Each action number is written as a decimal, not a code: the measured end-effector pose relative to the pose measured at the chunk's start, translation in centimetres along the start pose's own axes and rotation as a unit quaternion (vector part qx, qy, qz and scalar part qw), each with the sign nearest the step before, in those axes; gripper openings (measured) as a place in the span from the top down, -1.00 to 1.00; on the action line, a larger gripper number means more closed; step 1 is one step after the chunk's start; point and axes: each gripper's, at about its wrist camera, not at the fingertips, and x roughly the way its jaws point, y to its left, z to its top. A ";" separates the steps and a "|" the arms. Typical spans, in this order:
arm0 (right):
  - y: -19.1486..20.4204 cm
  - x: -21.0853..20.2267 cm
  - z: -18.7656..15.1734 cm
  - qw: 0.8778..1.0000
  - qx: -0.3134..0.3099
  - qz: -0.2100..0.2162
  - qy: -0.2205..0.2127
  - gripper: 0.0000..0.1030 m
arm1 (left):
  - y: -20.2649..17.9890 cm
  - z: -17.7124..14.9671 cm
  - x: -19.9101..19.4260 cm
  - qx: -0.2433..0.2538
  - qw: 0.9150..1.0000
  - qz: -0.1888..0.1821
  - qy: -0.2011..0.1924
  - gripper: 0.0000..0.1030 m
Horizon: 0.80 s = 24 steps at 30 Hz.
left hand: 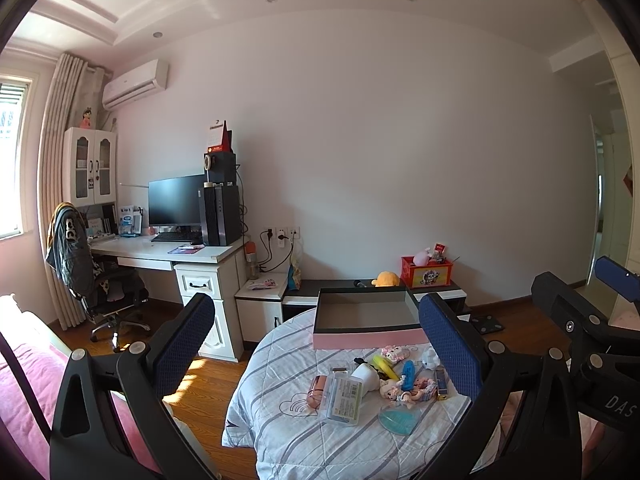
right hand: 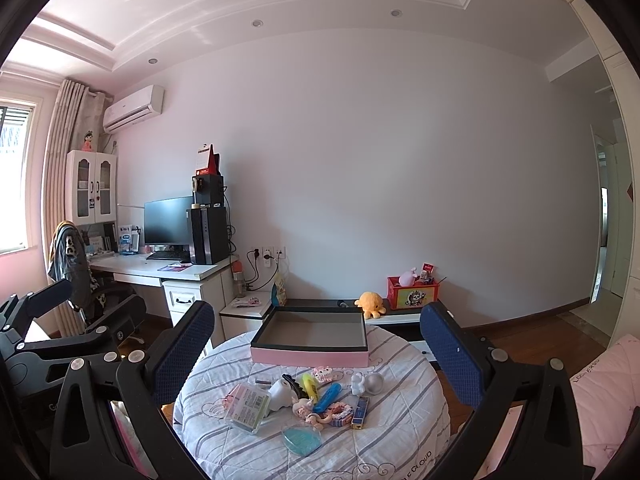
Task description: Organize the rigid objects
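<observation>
A round table with a striped cloth (left hand: 288,436) (right hand: 400,428) holds a pile of small items: a clear plastic case (left hand: 343,398) (right hand: 247,404), a white figurine (left hand: 366,376) (right hand: 280,394), a blue toy (left hand: 408,374) (right hand: 328,397), a teal heart-shaped dish (left hand: 398,420) (right hand: 302,440). An empty pink box (left hand: 370,338) (right hand: 308,356) with a dark rim stands at the table's far side. My left gripper (left hand: 320,344) is open and empty, held above the table. My right gripper (right hand: 316,356) is open and empty too; it also shows in the left wrist view (left hand: 592,304).
A white desk (left hand: 168,254) with monitor and computer tower stands at the left, with an office chair (left hand: 104,292) beside it. A low cabinet (left hand: 376,286) along the wall carries a yellow plush and a red box. Pink bedding (right hand: 604,392) lies at the right.
</observation>
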 end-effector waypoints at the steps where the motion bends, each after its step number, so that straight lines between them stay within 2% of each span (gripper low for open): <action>1: 0.1 0.0 0.0 1.000 0.000 0.000 0.000 -1.00 | 0.0 0.0 0.0 0.000 1.000 0.000 0.000 -1.00; 24: 0.5 -0.1 -0.2 1.000 0.000 -0.002 0.003 -1.00 | 0.1 0.1 -0.1 0.001 1.000 0.000 0.001 -1.00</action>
